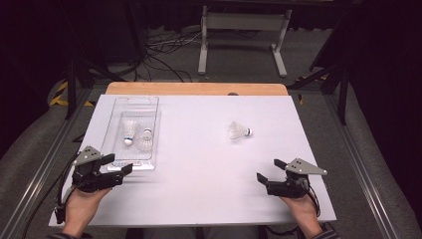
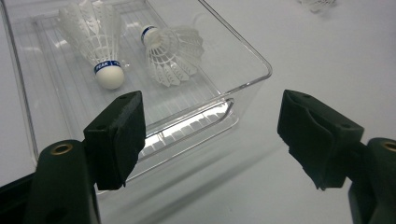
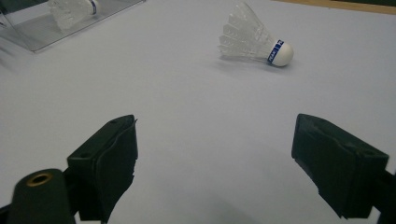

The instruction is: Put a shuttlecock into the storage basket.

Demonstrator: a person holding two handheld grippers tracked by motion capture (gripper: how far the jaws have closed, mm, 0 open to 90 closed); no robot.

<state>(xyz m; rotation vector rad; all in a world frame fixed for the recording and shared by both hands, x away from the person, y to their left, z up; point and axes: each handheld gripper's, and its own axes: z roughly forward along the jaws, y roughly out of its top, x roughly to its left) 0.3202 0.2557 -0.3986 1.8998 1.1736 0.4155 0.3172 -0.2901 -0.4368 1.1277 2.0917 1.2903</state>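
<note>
White table point(image 1: 199, 164) under a dark room, cables on the floor behind. Left claw point(image 1: 121, 165) gapes wide, empty, just beside the near end of a clear tray point(image 1: 137, 101) holding two shuttlecocks point(image 1: 130, 131). Right claw point(image 1: 269, 170) is also wide and empty, well apart from the lone shuttlecock point(image 1: 240, 131) lying on its side mid-table. Tray's far end is cut off in the left gripper view.

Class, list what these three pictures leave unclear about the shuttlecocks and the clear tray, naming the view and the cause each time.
- Band lettering on the loose shuttlecock: right gripper view, too small and blurred.
- Tray shuttlecock: same view, cut off by the top edge.
- Clear tray: left gripper view, its far end cut off by the top edge.
- Second tray shuttlecock: left gripper view, its cork mostly hidden behind its own feathers.
</note>
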